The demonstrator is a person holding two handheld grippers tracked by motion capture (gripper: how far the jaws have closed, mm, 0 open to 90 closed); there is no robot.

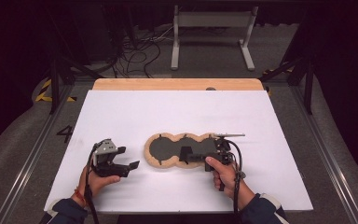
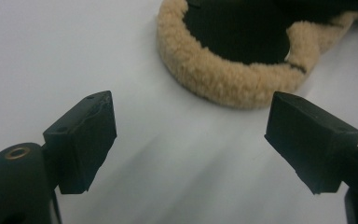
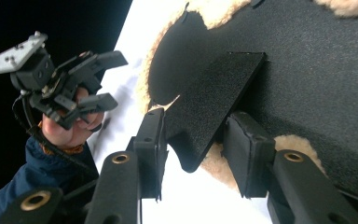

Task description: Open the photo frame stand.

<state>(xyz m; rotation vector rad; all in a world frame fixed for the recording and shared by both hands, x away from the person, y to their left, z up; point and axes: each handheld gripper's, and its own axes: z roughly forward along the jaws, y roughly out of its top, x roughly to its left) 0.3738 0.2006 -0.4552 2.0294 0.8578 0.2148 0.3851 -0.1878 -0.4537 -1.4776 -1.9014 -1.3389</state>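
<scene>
My right gripper [image 3: 193, 149] has its jaws around a black rough flap [image 3: 209, 100] of the dark, tan-fleece-edged lobed pad [image 1: 168, 149] lying mid-table on the white sheet [image 1: 177, 112], though whether they press it I cannot tell. My left gripper [image 2: 191, 140] stands wide open and empty, just beside the pad's fleece edge.

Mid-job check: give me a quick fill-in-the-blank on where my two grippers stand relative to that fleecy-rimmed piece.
1. The fleece-edged pad lies on the white ____.
2. The left gripper has its jaws ____, with nothing between them.
3. The black flap sits between the jaws of the ____ gripper.
4. The fleece rim is ____ in colour.

Missing words: board; open; right; tan
</scene>
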